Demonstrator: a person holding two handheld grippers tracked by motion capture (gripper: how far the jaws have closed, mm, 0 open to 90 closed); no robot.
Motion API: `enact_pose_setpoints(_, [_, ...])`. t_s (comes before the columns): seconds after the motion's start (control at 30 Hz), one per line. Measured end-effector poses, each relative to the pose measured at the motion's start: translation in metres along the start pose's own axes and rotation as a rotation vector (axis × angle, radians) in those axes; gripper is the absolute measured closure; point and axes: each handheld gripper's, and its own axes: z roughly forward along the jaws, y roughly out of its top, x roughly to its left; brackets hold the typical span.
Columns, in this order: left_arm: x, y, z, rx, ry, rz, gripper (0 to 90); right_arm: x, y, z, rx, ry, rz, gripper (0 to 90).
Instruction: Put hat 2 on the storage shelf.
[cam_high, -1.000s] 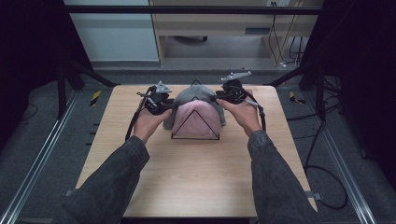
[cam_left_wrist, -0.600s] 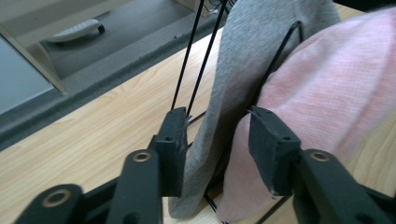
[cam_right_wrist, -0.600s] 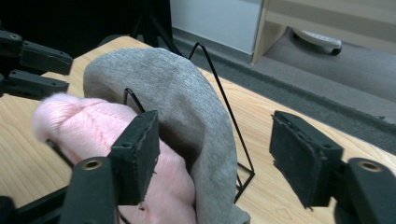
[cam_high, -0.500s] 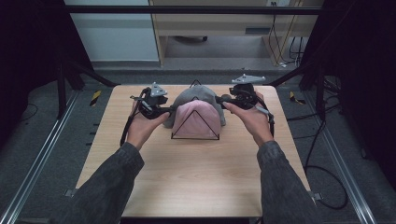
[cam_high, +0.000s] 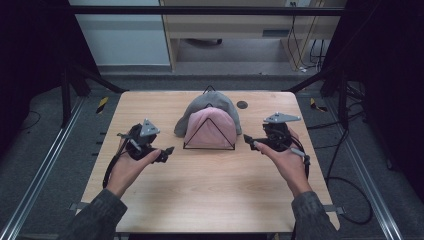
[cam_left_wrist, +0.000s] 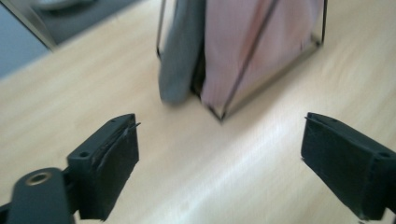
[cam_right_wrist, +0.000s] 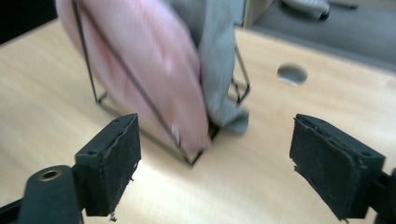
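Left gripper and right gripper, jaws just spread wide and empty, flank the wire rack at mid-table. The pink cloth and grey cloth hang draped over it. Step judged: release after draping. Next: draw both hands clear without snagging the rack.

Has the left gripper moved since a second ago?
Yes. The left gripper has drawn back from the wire rack holding the caps, left and toward the table's near edge; its jaws have just been opening, nothing between them.
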Motion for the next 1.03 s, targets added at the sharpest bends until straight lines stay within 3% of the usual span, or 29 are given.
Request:
enact_pose_setpoints(0.23, [-0.003,-0.043,0.008,0.094,-0.059,-0.002,7.4,0.004,-0.042,0.008,0.105,0.029,0.013,11.2])
enact_pose_setpoints(0.33, [-0.003,-0.058,0.014,0.122,-0.063,-0.010,6.9,0.004,-0.056,0.013,0.132,0.034,0.025,10.8])
enact_pose_setpoints(0.43, [-0.003,-0.070,0.022,0.140,-0.081,-0.037,6.7,0.004,-0.068,0.019,0.166,0.044,0.043,10.0])
enact_pose_setpoints(0.5, [-0.003,-0.077,0.028,0.179,-0.071,-0.028,5.9,0.004,-0.077,0.024,0.198,0.048,0.056,9.7])
enact_pose_setpoints(0.77, [-0.001,-0.089,0.037,0.221,-0.070,-0.037,6.1,0.002,-0.107,0.037,0.281,0.038,0.079,9.1])
enact_pose_setpoints(0.93, [0.000,-0.094,0.040,0.244,-0.089,-0.043,2.6,0.006,-0.113,0.038,0.260,0.000,0.035,8.5])
enact_pose_setpoints(1.03, [0.003,-0.097,0.040,0.244,-0.095,-0.060,1.4,0.010,-0.117,0.039,0.245,-0.039,-0.021,5.6])
